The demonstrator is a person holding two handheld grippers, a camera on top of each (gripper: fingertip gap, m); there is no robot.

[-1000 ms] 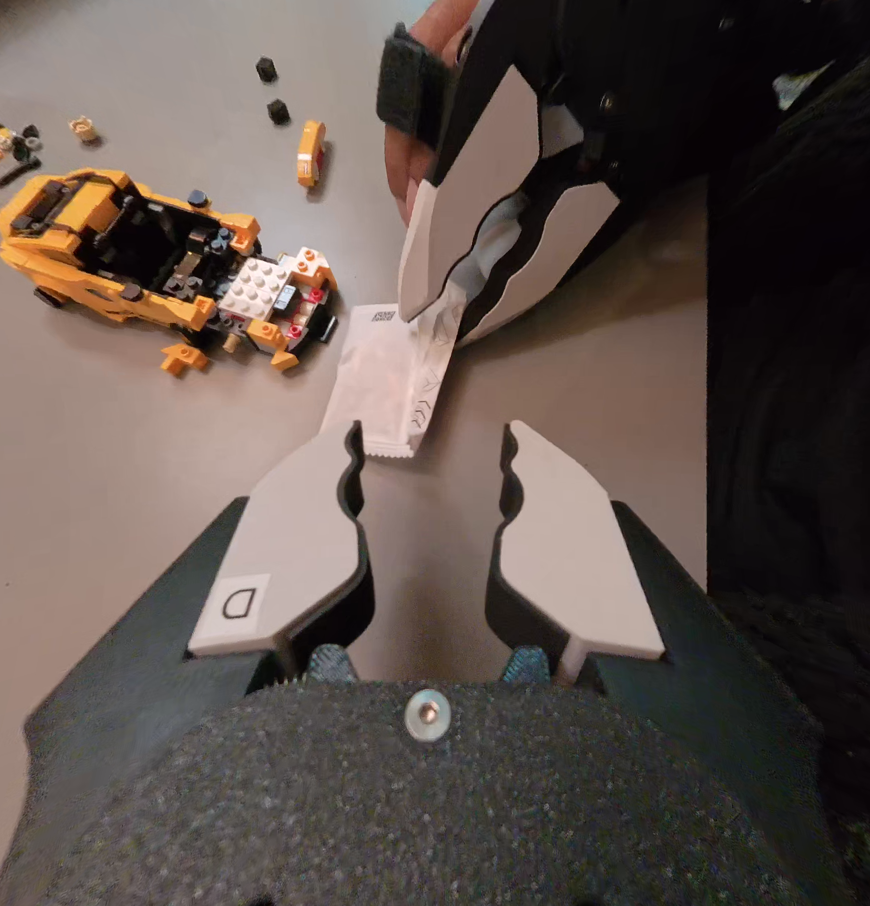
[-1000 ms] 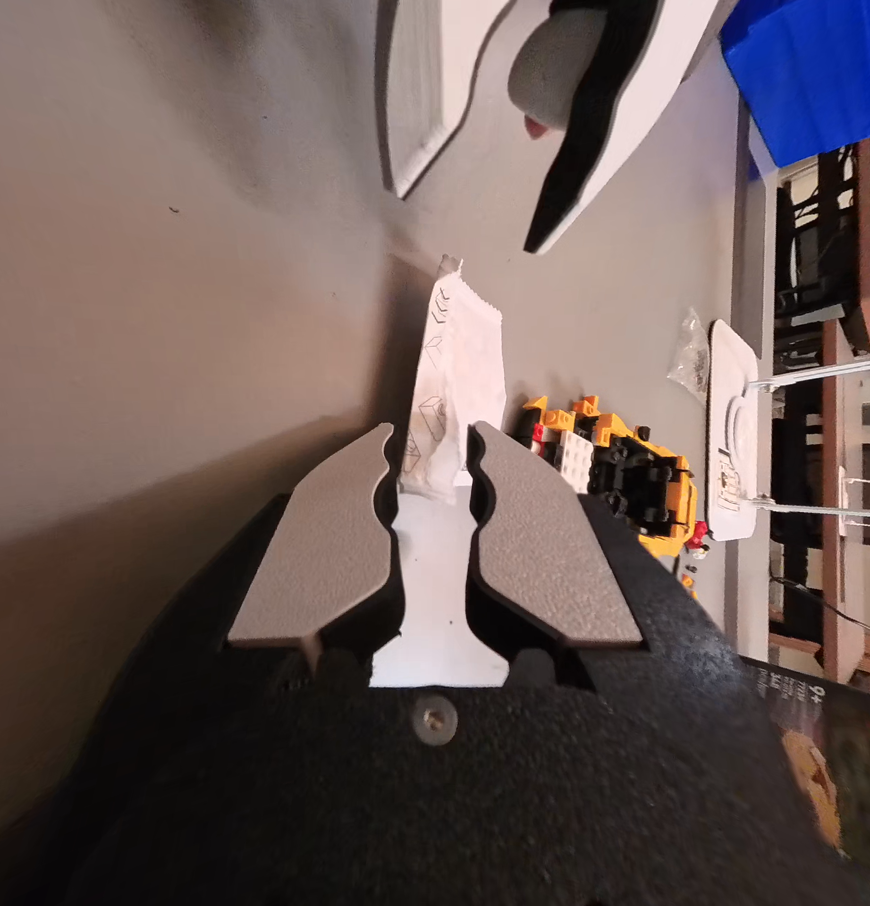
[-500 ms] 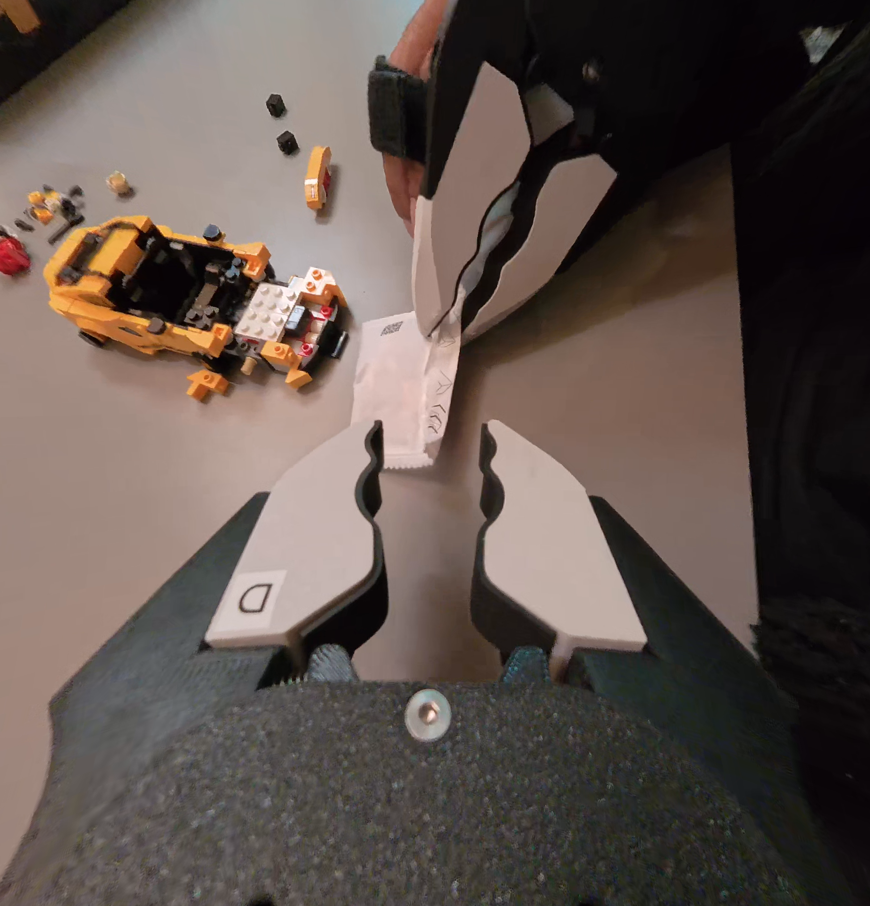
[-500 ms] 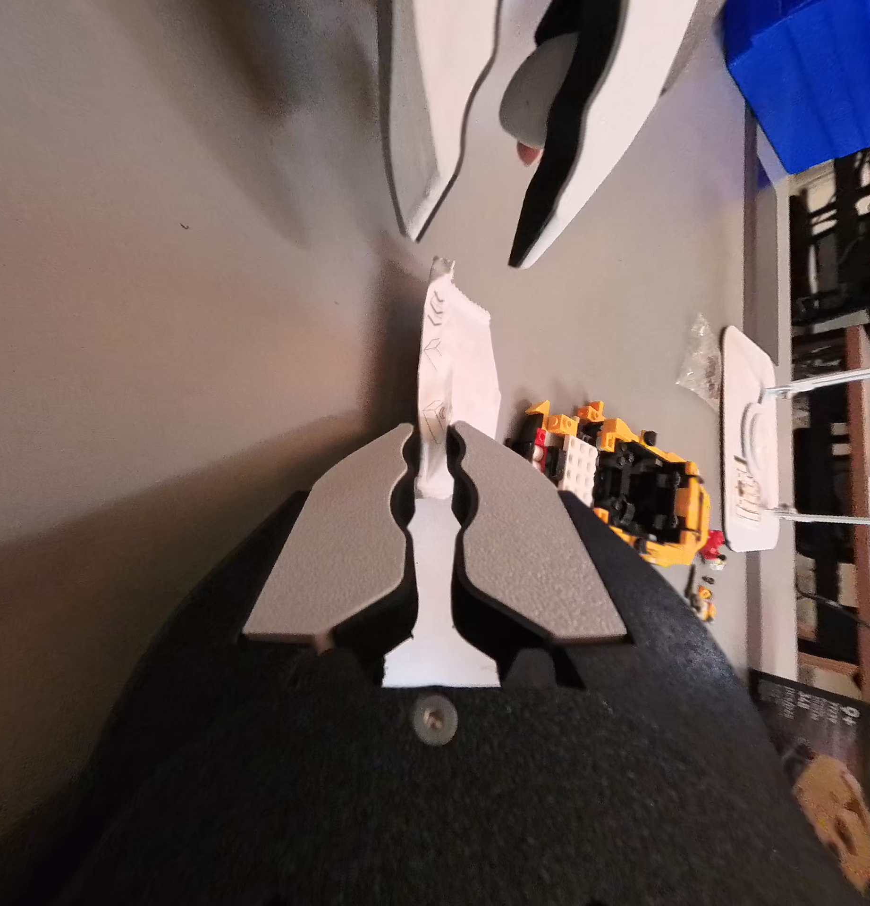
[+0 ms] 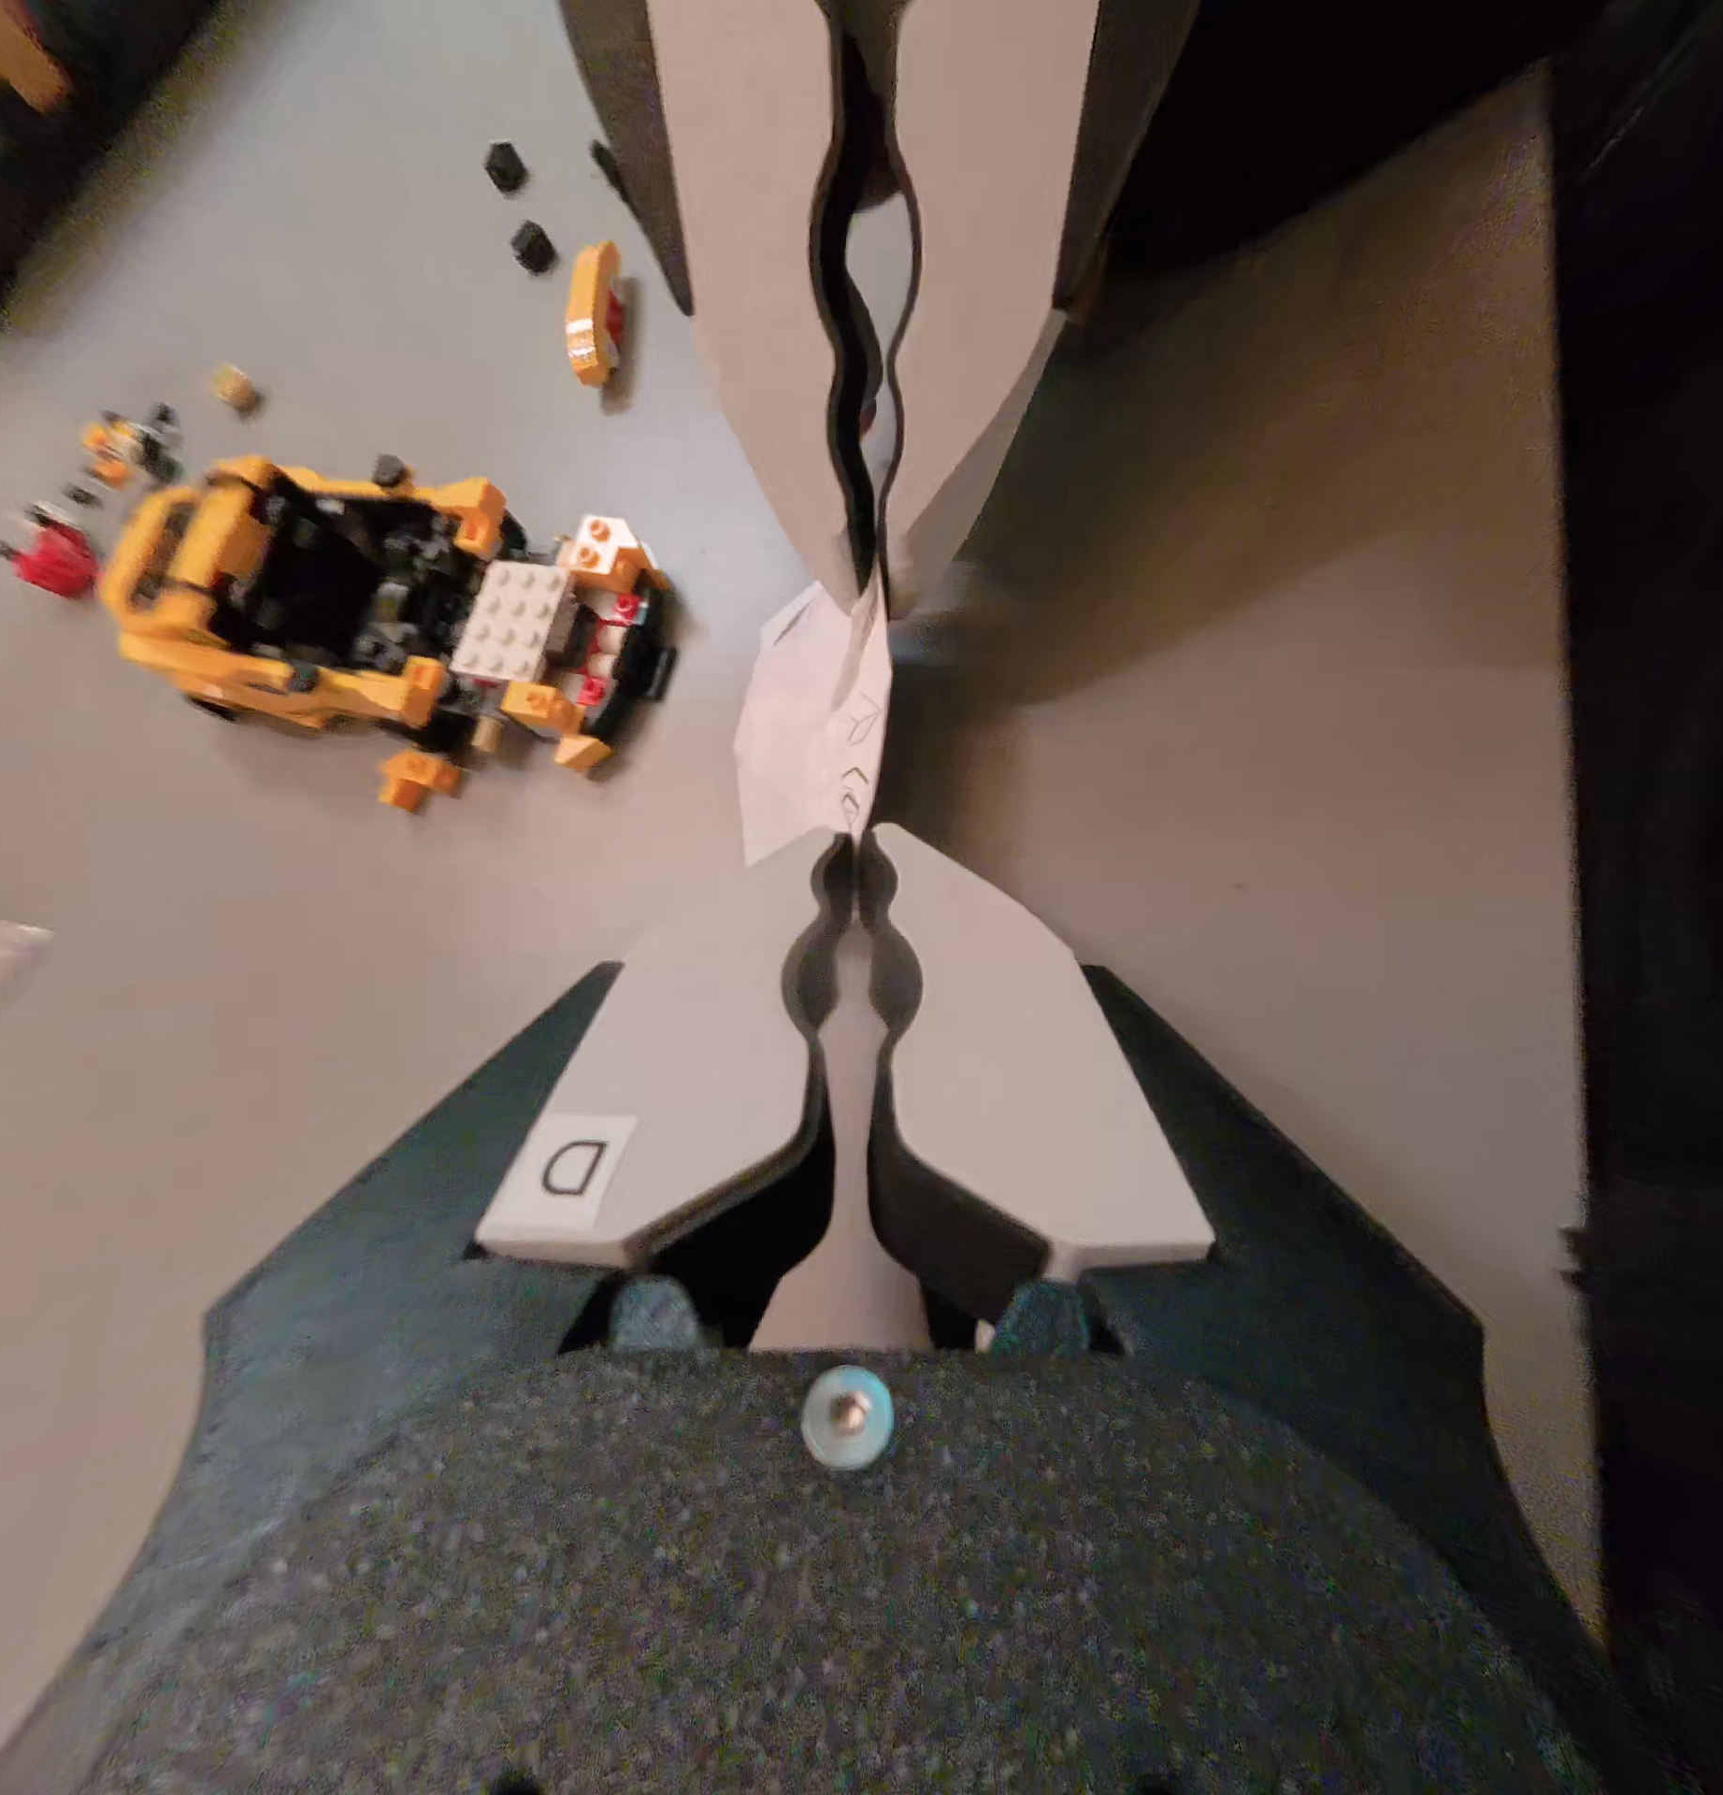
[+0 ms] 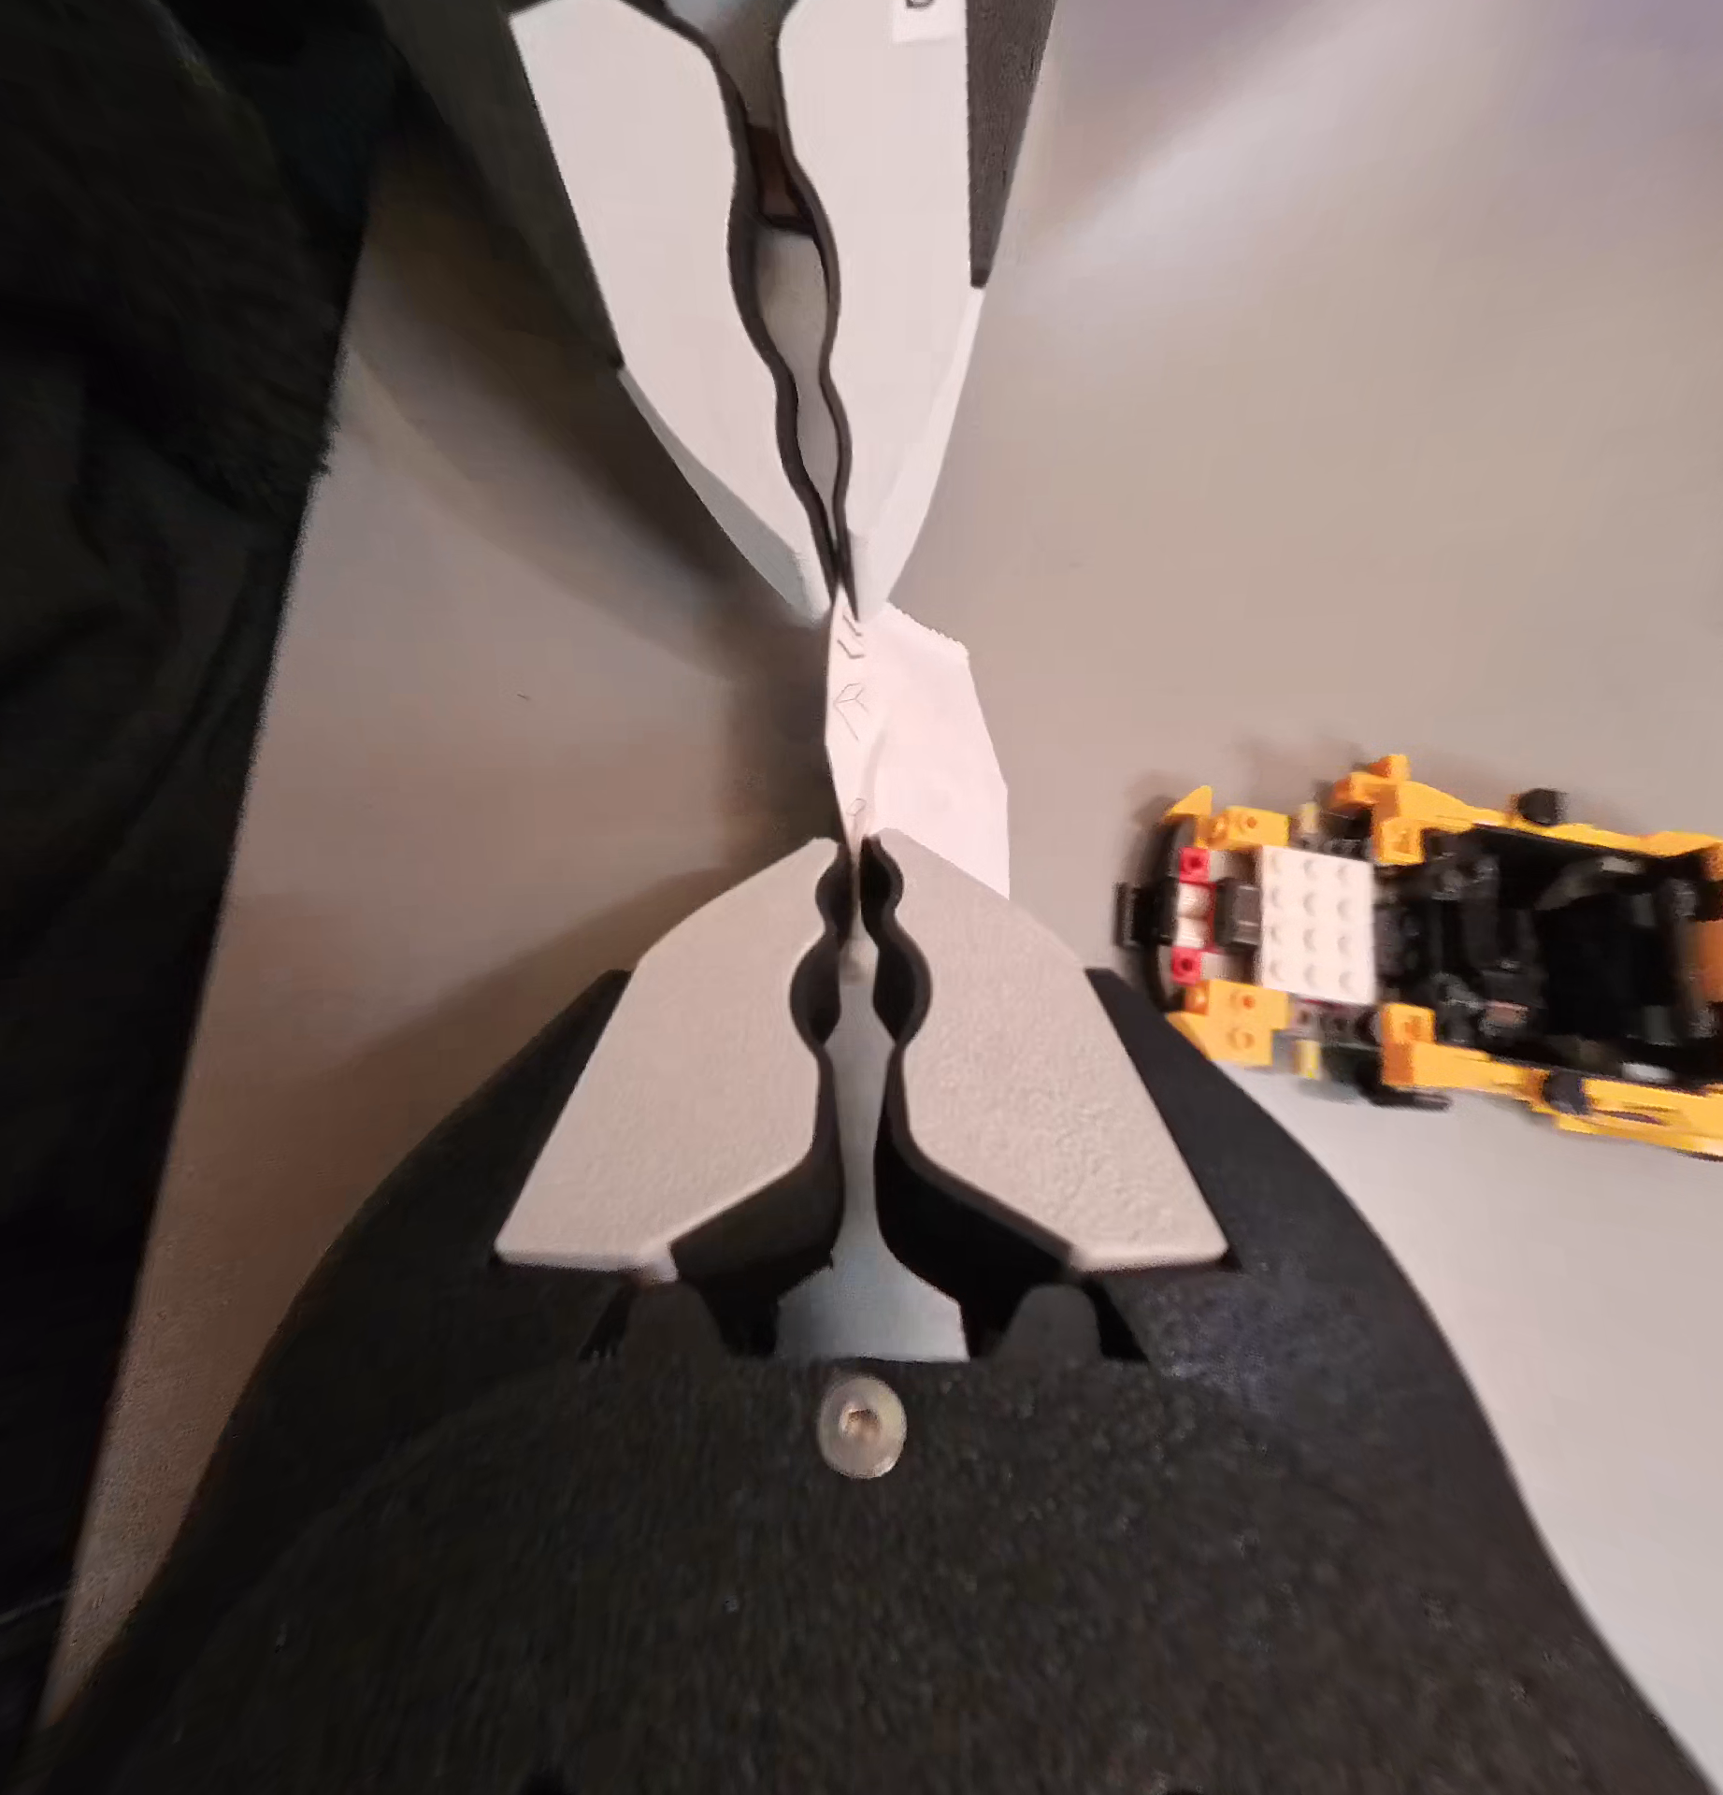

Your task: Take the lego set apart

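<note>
White paper is what both tools have between them: a small crinkled paper packet [image 5: 813, 724] is stretched in the air over the grey counter [image 5: 255, 971], pinched at each end. The left tool [image 5: 855, 843] has its pale fingers drawn together on the near corner of the packet, and facing it, tip to tip, the right tool [image 5: 872, 583] is clamped on the far corner. From the other side the same thing reads in mirror: the right tool [image 6: 855, 847] grips the packet [image 6: 920, 767] at its lower edge, while the left tool [image 6: 843, 597] comes down from above and nips the serrated top end. The packet carries faint printed line marks along its folded edge and hangs twisted between the two grips, clear of the counter as far as I can tell. Beside it, well to the side of both tools and touched by neither, the lego car [image 5: 381, 602] lies on the counter, yellow-orange with a black open interior and a white studded plate near its front end; the right wrist view shows it too [image 6: 1459, 957], somewhat blurred. Loose pieces are scattered beyond it: a yellow curved piece [image 5: 590, 316], two small black bricks [image 5: 522, 209], a red bit [image 5: 51, 563] and an orange bracket [image 5: 415, 777] just in front of the car.
</note>
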